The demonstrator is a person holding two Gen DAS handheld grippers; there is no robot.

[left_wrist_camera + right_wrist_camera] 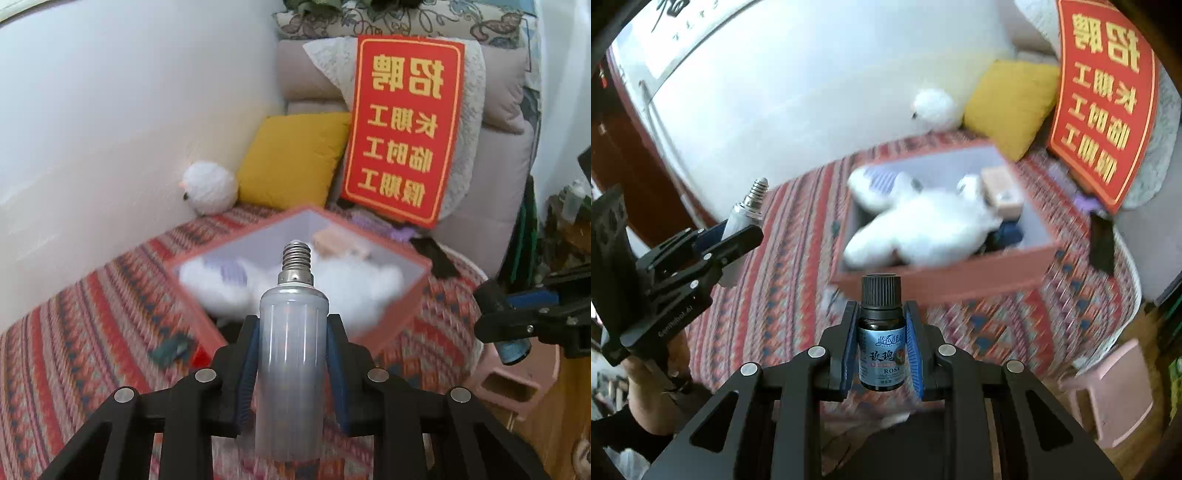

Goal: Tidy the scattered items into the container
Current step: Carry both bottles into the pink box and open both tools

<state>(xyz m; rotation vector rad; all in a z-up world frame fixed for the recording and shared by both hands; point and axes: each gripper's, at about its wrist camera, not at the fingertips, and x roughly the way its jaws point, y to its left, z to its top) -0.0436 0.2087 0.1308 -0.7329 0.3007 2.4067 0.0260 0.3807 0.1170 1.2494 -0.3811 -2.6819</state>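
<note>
With the left tool (293, 328) clamped on the smooth LED bulb (291, 354) and the right tool (881, 334) on the rose oil bottle (881, 343), either may slip and miss the pink box (945, 277).

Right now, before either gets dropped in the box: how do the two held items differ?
The light bulb in the left gripper is a pale frosted cylinder ending in a bare metal screw base; the rose oil bottle in the right gripper is dark glass, blue-labelled, black-capped and looks shorter. Both stand upright, clamped between blue pads.

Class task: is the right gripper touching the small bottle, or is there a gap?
Touching. In the right wrist view, the right gripper has both blue pads pressed against the sides of the bottle, with no gap showing.
</note>
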